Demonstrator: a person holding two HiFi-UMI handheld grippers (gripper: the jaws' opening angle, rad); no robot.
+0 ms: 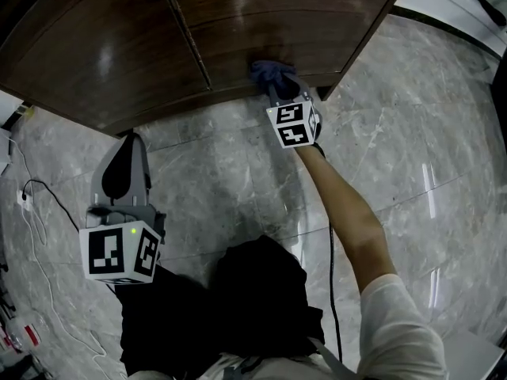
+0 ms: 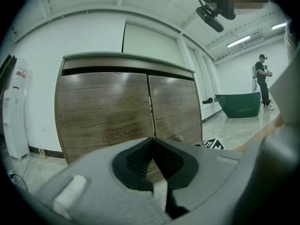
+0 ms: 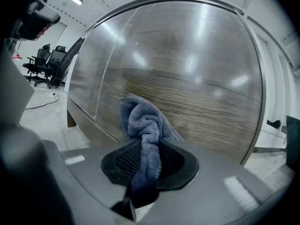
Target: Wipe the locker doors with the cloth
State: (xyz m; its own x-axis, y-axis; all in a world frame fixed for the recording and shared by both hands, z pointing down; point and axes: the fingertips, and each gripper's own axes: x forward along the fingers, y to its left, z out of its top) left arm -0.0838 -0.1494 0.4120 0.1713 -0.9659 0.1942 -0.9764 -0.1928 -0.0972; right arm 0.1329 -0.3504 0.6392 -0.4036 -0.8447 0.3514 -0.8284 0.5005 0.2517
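Right tongs pinch cloth; head view hides grip.

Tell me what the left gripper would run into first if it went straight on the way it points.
Most likely the locker, low on its front near its middle seam. The left gripper is shut and empty, with only floor in between; the gap is hard to judge.

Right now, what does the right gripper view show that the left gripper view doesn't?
Only right gripper view: the blue cloth clamped in the right gripper, and office chairs far left. Only left gripper view: the left gripper shut and empty, and a standing person beside a dark green tub. Both: the brown locker doors and pale floor.
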